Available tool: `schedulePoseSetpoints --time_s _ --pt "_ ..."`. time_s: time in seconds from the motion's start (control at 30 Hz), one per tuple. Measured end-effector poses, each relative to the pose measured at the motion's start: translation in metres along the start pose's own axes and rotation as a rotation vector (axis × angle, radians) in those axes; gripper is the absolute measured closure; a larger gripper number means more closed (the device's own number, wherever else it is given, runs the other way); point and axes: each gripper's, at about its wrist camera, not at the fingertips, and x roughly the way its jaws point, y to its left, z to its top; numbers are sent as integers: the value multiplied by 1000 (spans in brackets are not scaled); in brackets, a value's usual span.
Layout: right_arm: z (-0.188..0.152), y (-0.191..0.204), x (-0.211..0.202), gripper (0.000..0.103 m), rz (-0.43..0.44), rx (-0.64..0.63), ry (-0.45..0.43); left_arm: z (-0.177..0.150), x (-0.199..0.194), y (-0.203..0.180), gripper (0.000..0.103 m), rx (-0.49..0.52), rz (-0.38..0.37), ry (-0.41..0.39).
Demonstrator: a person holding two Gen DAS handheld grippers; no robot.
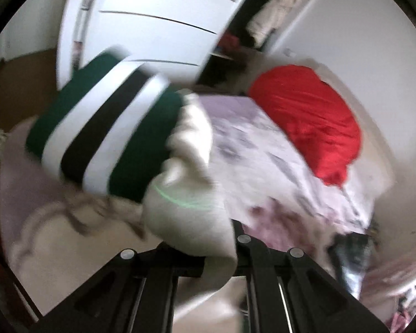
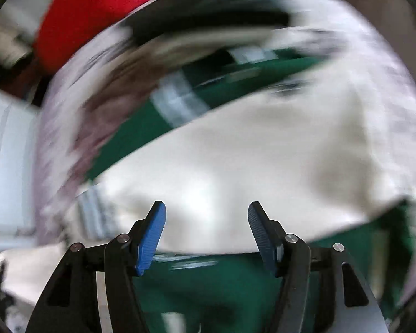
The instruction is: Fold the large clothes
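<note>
A large garment with a cream body (image 1: 185, 222) and a green sleeve with white and black stripes (image 1: 102, 127) hangs bunched in the left wrist view. My left gripper (image 1: 208, 249) is shut on the cream fabric, which hides the fingertips. In the right wrist view, the same garment (image 2: 235, 172) lies spread below, cream with green parts (image 2: 202, 285). My right gripper (image 2: 206, 222) is open, with blue pads (image 2: 149, 236) apart and nothing between them, just above the cream cloth. The view is blurred.
A bed with a pale lilac patterned sheet (image 1: 263, 149) carries a red garment (image 1: 313, 122), seen also in the right wrist view (image 2: 97, 14). A white wardrobe (image 1: 152, 22) stands behind, with an open closet of clothes (image 1: 274, 14) to its right. Clutter lies on the floor at the right (image 1: 352, 252).
</note>
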Motion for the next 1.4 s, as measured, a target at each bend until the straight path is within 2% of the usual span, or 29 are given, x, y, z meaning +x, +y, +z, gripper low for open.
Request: schedulePoseSetpoints --time_s 0.07,0.1,0.2,0.27,0.43,0.5,0.57,0.67,0.73,0.8,0.9,0.97,1.0,1.1,1.2,1.3,1.4 --pt "5 -47 -7 39 -72 70 -48 -20 2 -34 99 64 -8 10" --pt "10 -67 0 39 -84 111 -31 -32 2 -53 99 100 -16 9" --pt "13 -122 30 39 -68 275 46 -73 2 -111 99 209 -32 21" --pt "9 -145 45 39 -11 328 105 -100 2 -149 99 276 -51 44" --pt "18 -183 22 39 52 295 95 -174 5 -243 99 435 -132 151" --pt "20 -201 10 34 59 291 83 -213 10 -281 99 506 -178 206" --pt "23 -222 -6 34 63 292 67 -255 17 -317 99 600 -215 252" --pt "30 -256 -18 34 55 311 52 -312 35 -351 99 711 -230 335" --pt "34 -277 -22 33 56 323 49 -351 52 -365 98 797 -201 386" --pt "33 -300 -23 33 44 325 51 -387 71 -369 96 888 -137 438" --pt "28 -328 -18 33 50 325 82 -423 96 -370 82 975 -63 515" --pt "24 -340 -12 33 65 315 112 -433 101 -362 38 1004 -62 571" --pt "23 -345 -11 32 76 308 128 -436 98 -360 32 1005 -73 588" --pt "21 -359 -16 27 126 304 154 -423 82 -347 25 952 -128 615" --pt "25 -364 -25 26 188 308 166 -405 53 -337 21 845 -137 587" --pt "42 -356 -36 25 251 323 144 -367 35 -311 21 710 -90 513" --pt "68 -331 -35 22 354 340 107 -335 28 -275 21 594 14 443"
